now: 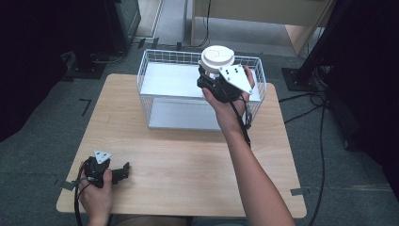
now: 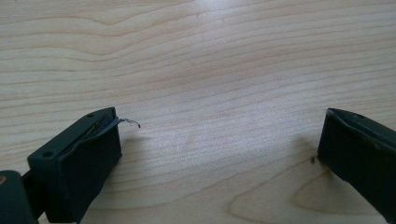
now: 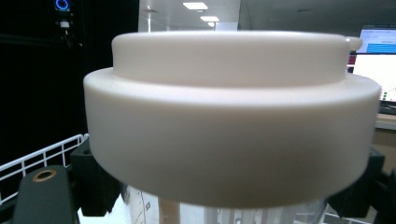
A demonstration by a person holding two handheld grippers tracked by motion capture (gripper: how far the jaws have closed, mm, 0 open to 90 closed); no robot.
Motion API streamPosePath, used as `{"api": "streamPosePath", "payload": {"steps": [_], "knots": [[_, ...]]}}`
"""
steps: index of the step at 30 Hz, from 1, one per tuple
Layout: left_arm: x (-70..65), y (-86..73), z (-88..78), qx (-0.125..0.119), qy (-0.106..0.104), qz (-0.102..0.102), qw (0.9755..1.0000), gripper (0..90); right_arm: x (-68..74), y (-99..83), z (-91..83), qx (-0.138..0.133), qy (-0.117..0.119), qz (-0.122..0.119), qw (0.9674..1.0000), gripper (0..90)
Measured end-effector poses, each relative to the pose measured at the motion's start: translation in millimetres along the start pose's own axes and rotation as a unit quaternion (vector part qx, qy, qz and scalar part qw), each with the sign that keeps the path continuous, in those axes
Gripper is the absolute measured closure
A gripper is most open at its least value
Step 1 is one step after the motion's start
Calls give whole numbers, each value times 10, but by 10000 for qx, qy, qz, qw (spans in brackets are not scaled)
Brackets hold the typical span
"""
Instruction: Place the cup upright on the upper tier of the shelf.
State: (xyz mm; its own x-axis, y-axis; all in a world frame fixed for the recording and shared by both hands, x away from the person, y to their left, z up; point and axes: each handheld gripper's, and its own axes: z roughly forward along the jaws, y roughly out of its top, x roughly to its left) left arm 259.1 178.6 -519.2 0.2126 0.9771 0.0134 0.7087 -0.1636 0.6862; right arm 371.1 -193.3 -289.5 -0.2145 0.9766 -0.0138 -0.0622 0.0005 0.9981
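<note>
Wooden table (image 1: 188,155), right hand-held gripper (image 1: 212,77) clamped on white, round, stepped-lid container (image 1: 217,57), left hand-held gripper (image 1: 123,170) wide open, empty.

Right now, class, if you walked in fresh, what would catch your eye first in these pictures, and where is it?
First, the white lidded container held in the right gripper above the white wire basket at the far side of the wooden table; its broad white lid looms large in the right gripper view. Next, the left gripper resting near the table's front left corner, jaws wide apart with nothing between them.
</note>
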Motion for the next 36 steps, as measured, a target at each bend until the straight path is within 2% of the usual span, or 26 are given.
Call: {"api": "streamPosePath", "payload": {"steps": [11,16,20,25,29,36], "knots": [[-2,0,-1,1,-14,12,10000,0,-11,12,370,106,-172,-43,9998,154],[-2,0,-1,4,-15,12,10000,0,-21,-11,525,92,-286,41,9995,154],[-2,1,-1,5,-16,12,10000,0,-36,-12,625,59,-341,5,9994,154],[-2,0,-1,4,-16,13,10000,0,-54,-42,675,-2,-468,114,9988,154],[-2,0,-1,4,-15,13,10000,0,-78,-48,669,40,-415,145,9990,149],[-2,1,-2,6,-17,11,10000,0,-145,-71,657,374,-102,152,9991,40]]}}
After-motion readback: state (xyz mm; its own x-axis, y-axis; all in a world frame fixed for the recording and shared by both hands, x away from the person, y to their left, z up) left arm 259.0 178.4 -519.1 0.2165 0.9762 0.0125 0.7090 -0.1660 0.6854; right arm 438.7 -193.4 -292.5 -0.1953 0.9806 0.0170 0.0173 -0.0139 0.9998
